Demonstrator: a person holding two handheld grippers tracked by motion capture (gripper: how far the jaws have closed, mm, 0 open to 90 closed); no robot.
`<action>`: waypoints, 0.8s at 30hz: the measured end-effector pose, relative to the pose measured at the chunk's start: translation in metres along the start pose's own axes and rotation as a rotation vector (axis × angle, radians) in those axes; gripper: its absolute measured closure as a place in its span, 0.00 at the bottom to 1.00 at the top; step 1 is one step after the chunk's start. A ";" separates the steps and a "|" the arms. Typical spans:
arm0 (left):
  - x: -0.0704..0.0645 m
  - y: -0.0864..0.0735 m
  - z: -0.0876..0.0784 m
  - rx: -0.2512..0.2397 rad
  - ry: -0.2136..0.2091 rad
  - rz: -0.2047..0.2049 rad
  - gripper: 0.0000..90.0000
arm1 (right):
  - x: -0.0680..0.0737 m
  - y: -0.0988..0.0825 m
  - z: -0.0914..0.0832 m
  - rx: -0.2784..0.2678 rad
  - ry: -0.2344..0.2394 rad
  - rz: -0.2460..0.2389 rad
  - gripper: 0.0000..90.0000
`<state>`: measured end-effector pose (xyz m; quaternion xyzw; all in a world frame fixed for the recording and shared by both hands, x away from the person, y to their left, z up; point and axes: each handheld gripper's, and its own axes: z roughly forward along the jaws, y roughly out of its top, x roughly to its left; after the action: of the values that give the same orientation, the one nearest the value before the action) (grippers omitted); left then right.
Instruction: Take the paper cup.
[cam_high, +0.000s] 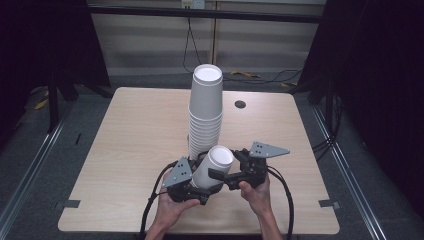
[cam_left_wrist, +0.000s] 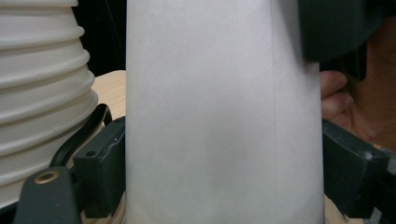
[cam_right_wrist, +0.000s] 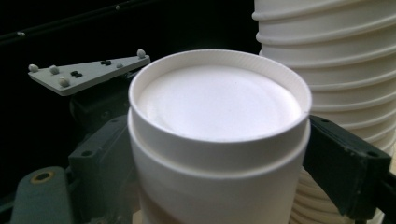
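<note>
- Paper cup (cam_high: 214, 167), upside down and tilted, sits just in front of the cup stack (cam_high: 205, 112).
- Left gripper (cam_high: 192, 186) and right gripper (cam_high: 235, 175) both clench it.
- Pulled off; still needs placing.

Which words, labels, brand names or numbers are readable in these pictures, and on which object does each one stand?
None can be read.
The held cup and the cup stack are plain white, without print.
The grey plates carry only small dots and screws, no lettering.
The wall box at the top of the high view is too small and blurred to read.
</note>
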<state>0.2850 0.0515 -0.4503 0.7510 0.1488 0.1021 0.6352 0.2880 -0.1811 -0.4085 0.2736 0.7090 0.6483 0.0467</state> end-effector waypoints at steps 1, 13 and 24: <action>0.001 0.000 -0.002 0.010 0.000 0.004 0.17 | 0.000 0.001 -0.001 -0.005 0.000 0.003 0.15; 0.011 -0.001 -0.015 0.043 0.009 -0.025 0.17 | -0.003 0.003 -0.015 -0.011 -0.048 -0.005 0.15; 0.013 0.005 -0.017 0.112 -0.001 0.009 0.17 | -0.008 -0.006 -0.025 0.025 -0.067 0.002 0.15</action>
<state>0.2921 0.0711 -0.4431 0.7860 0.1508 0.0963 0.5917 0.2823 -0.2076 -0.4124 0.2966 0.7149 0.6297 0.0664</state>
